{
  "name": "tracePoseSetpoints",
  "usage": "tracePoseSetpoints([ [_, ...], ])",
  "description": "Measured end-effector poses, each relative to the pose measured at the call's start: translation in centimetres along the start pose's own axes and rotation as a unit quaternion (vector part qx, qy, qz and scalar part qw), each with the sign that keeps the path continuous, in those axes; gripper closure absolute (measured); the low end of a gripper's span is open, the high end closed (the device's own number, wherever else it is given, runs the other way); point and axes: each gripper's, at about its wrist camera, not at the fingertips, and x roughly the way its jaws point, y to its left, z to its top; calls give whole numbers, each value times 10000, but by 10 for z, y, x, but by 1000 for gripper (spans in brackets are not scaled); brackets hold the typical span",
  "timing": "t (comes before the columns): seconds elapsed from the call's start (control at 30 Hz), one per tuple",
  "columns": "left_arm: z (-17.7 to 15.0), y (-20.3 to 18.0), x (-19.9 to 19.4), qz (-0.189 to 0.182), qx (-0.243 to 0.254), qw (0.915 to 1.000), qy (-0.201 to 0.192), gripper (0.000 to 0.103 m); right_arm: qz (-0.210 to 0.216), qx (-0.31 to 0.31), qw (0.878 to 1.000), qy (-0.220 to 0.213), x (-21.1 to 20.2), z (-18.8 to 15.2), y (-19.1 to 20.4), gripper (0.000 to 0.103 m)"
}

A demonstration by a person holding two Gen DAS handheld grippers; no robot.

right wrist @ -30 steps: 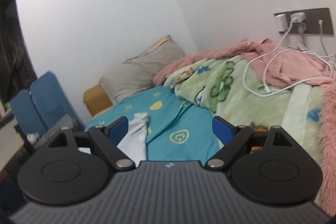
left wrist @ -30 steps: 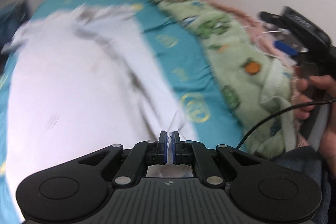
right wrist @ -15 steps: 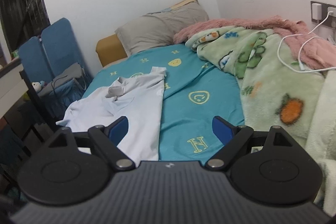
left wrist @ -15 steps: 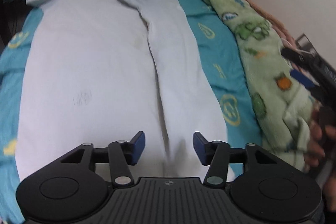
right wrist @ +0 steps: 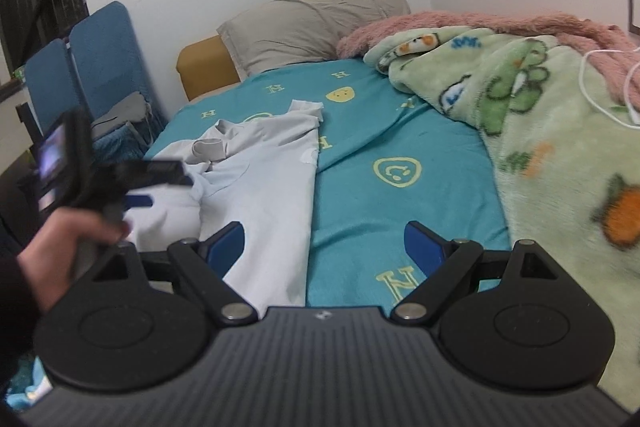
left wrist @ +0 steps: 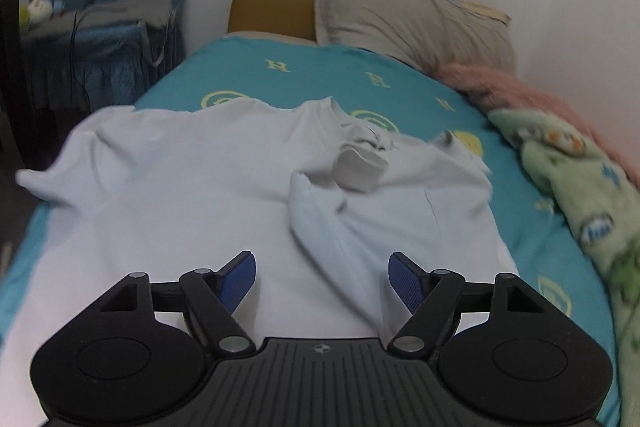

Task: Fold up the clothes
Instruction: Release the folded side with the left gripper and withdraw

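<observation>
We look along a bed whose teal sheet fills most of both views, printed with yellow letters and smiley faces. Its left edge drops off toward a dark floor and a blue folding chair, while the right side is taken up by a bunched green fleece blanket with pink fuzzy backing, pushed against the wall. At the head sit a grey pillow and a mustard-coloured cushion.

The white shirt lies spread on the left half of the sheet, collar toward the pillow (the neckband looks grey and crumpled). Its right side is folded in over the body, leaving a raised ridge down the middle; its left sleeve reaches out to the bed's left edge. Between the shirt's folded right edge and the blanket we see a clear strip of teal sheet, wide enough for open movement.

Our left gripper hangs above the shirt's lower part; its jaws have just been opening and stand spread, with cloth below them but nothing pinched. In the right wrist view a hand holds it at the left. Our right gripper is also spread wide, empty, over the shirt's right edge and the bare sheet.
</observation>
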Motion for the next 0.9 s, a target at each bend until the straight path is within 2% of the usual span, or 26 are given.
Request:
tracePoseSetpoints([
  [0.07, 9, 1, 25, 81, -161, 9998, -41, 27, 53, -13, 10000, 13, 11, -2, 0, 15],
  [0.17, 21, 4, 53, 64, -151, 9998, -80, 29, 78, 39, 9999, 68, 27, -5, -4, 15],
  [0.23, 27, -1, 68, 63, 56, 9999, -127, 32, 78, 115, 9998, 122, 36, -6, -7, 15],
  [0.3, 31, -11, 80, 76, 469, 9987, -176, 36, 81, 197, 9996, 182, 43, -8, -10, 15],
  [0.33, 33, -15, 85, 91, 648, 9977, -197, 51, 78, 218, 9995, 207, 46, -9, -10, 15],
  [0.37, 36, -15, 90, 148, 680, 9974, -198, 74, 75, 240, 9994, 231, 49, -9, -11, 15],
  [0.4, 39, -15, 94, 205, 711, 9971, -198, 85, 68, 258, 9993, 253, 51, -10, -11, 15],
  [0.43, 42, -15, 99, 262, 742, 9967, -199, 94, 61, 270, 9993, 269, 53, -11, -11, 15],
  [0.5, 50, -11, 104, 519, 562, 9965, -328, 98, 52, 266, 9992, 278, 56, -13, -11, 15],
  [0.57, 57, -1, 108, 1057, 277, 9936, -283, 96, 39, 252, 9993, 277, 58, -14, -12, 15],
  [0.63, 58, 6, 108, 1189, 123, 9928, -118, 93, 23, 226, 9993, 286, 60, -15, -11, 15],
  [0.67, 58, 9, 106, 1252, 81, 9921, -51, 86, 24, 214, 9994, 283, 61, -15, -11, 15],
  [0.7, 56, 6, 97, 1298, 237, 9912, -71, 82, 25, 202, 9994, 272, 61, -15, -11, 15],
  [0.73, 54, 3, 88, 1343, 400, 9901, -93, 63, 25, 191, 9995, 253, 61, -14, -11, 15],
  [0.77, 52, -2, 74, 1378, 603, 9885, -122, 50, 25, 179, 9996, 233, 61, -14, -11, 15],
  [0.9, 34, -29, -10, 1322, 1211, 9836, -206, 38, 44, 101, 9998, 143, 57, -12, -7, 15],
])
